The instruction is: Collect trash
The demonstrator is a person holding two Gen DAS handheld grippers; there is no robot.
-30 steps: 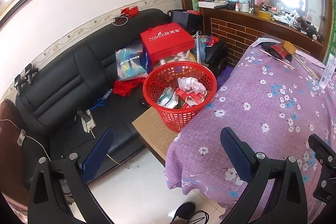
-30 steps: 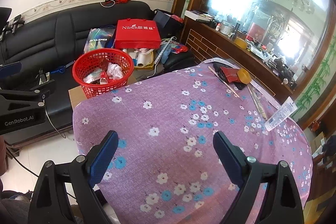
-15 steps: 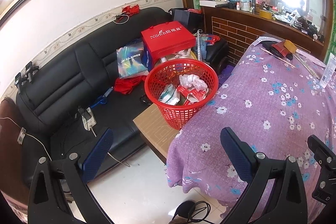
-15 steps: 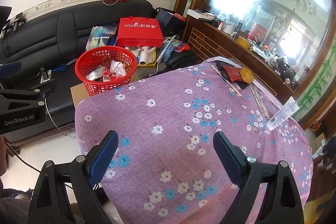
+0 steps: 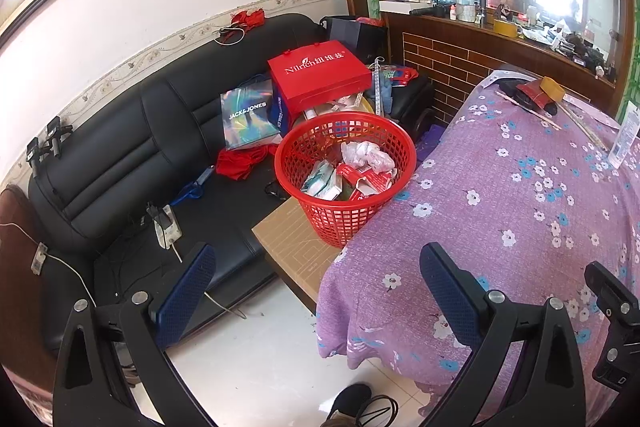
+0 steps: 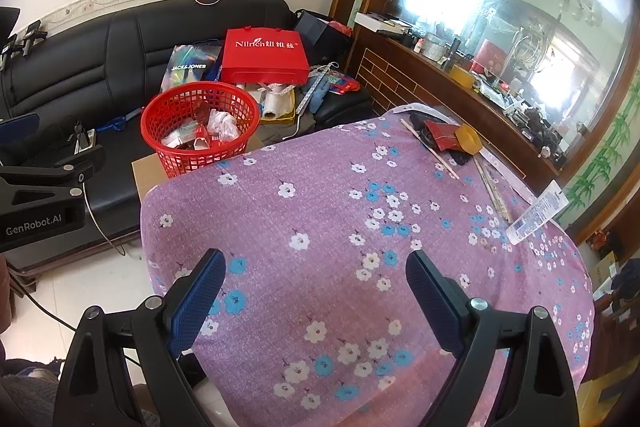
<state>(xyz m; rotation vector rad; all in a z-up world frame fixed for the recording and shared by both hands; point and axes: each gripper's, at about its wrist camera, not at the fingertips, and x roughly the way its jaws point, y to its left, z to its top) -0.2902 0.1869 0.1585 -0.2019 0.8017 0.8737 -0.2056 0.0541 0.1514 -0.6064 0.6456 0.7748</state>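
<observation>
Left gripper (image 5: 316,283): your jaws stand wide apart and hold nothing; they sit at the bottom of the left wrist frame, over the floor and the near edge of the table.
Right gripper (image 6: 316,287): your jaws are likewise spread wide and empty, low centre in the right wrist frame, above the purple cloth.
Red basket (image 5: 346,179): centre of the left wrist frame, upright on a cardboard box (image 5: 292,243), touching the table's edge.
Trash (image 5: 352,171): crumpled white paper and red and green wrappers lie inside the basket.
Table (image 6: 320,211): covered by a purple flowered cloth, filling the middle of the right wrist frame.
Far-end items: a red packet (image 6: 442,139), thin sticks and a clear tube (image 6: 536,213) lie toward the right of that frame.
Sofa (image 5: 120,155): black, left of frame, carrying a red bag (image 5: 320,79).
</observation>
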